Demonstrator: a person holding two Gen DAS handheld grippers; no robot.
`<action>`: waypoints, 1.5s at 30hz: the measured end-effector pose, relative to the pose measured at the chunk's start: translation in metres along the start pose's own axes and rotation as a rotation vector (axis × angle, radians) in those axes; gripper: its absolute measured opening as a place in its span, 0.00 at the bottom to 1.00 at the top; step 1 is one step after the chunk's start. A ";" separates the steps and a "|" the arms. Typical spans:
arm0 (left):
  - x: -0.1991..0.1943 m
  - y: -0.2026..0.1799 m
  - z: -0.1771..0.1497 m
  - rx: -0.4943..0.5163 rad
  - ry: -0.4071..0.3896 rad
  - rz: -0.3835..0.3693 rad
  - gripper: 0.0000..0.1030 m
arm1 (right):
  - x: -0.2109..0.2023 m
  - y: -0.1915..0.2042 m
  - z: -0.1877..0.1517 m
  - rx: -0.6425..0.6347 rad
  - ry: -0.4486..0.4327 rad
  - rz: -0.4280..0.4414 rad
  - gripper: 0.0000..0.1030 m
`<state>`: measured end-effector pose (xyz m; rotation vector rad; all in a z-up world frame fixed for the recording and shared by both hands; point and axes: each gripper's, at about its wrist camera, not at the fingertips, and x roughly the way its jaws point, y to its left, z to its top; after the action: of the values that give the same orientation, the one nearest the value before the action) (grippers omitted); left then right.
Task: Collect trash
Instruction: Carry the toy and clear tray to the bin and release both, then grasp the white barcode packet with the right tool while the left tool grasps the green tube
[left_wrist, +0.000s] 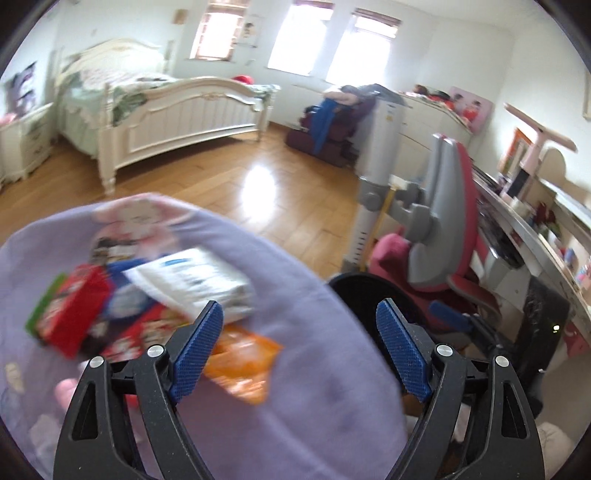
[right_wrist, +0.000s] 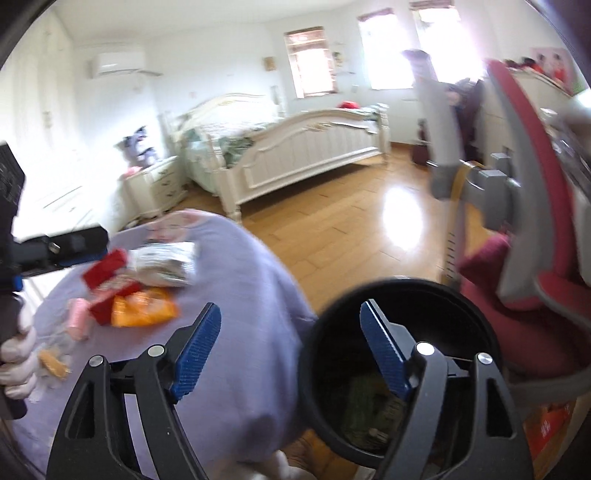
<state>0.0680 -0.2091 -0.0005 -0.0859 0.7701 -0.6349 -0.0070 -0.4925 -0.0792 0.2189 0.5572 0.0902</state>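
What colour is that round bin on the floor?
Black bin, seen best from the right wrist view.

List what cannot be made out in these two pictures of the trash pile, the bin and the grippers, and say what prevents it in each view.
1. Wrapper print: the white packet and red packet are motion-blurred in the left wrist view.
2. Black bin contents: dark and blurred, partly behind the right gripper.
3. Left gripper: cut off by the left edge in the right wrist view.

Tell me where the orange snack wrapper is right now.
The orange snack wrapper lies on the purple cloth, at the near edge of the trash pile, just below the red packets. The black bin stands to its right.
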 end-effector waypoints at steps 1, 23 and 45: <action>-0.010 0.022 -0.001 -0.049 -0.002 0.009 0.82 | 0.002 0.009 0.004 -0.015 0.004 0.023 0.75; -0.051 0.230 -0.018 -0.031 0.116 0.248 0.55 | 0.120 0.119 0.067 -0.072 0.315 0.230 0.80; 0.011 0.236 0.013 0.003 0.138 0.236 0.21 | 0.173 0.125 0.062 -0.145 0.437 0.165 0.45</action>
<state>0.2015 -0.0257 -0.0680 0.0520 0.8971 -0.4210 0.1687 -0.3568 -0.0882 0.1020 0.9629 0.3427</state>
